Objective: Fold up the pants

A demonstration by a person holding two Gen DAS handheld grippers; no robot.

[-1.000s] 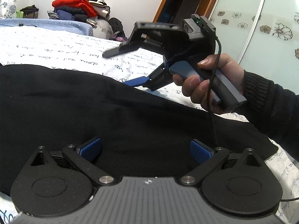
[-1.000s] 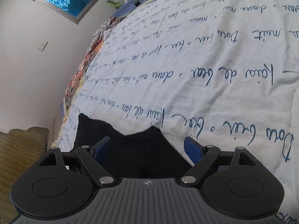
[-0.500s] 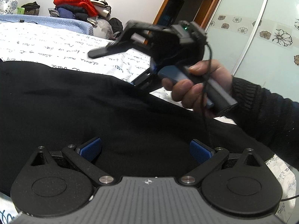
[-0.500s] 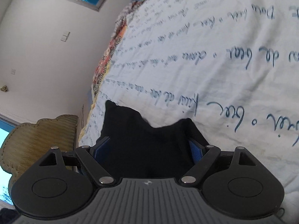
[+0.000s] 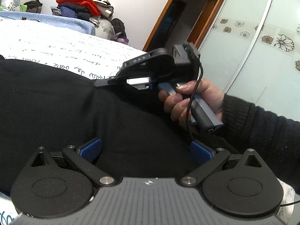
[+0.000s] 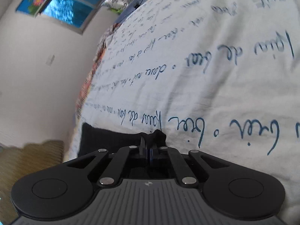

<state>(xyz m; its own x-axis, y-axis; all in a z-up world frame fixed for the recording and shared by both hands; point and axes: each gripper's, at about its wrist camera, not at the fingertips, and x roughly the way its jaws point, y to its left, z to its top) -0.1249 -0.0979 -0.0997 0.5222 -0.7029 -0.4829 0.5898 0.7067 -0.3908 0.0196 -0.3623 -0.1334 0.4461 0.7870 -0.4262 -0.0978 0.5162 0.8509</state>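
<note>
Black pants [image 5: 75, 112] lie spread across a white bedspread with blue script [image 5: 56, 50]. My left gripper [image 5: 146, 150] is open, its blue pads just above the black cloth near the front. My right gripper [image 6: 149, 151] is shut on the far edge of the pants [image 6: 116, 140], pinching a small fold between its pads. In the left wrist view the right gripper's body [image 5: 155, 69] shows at the far edge of the pants, held by a hand in a black sleeve [image 5: 262, 131].
The bedspread [image 6: 206, 75] stretches far beyond the pants. A pile of clothes [image 5: 82, 7] stands behind the bed. A doorway [image 5: 172, 22] and a frosted floral wardrobe door [image 5: 253, 56] are at the right. A window [image 6: 71, 5] is on the wall.
My right gripper went from open to shut, pinching the far edge of the pants. It dropped lower onto the cloth. My left gripper stayed open in place.
</note>
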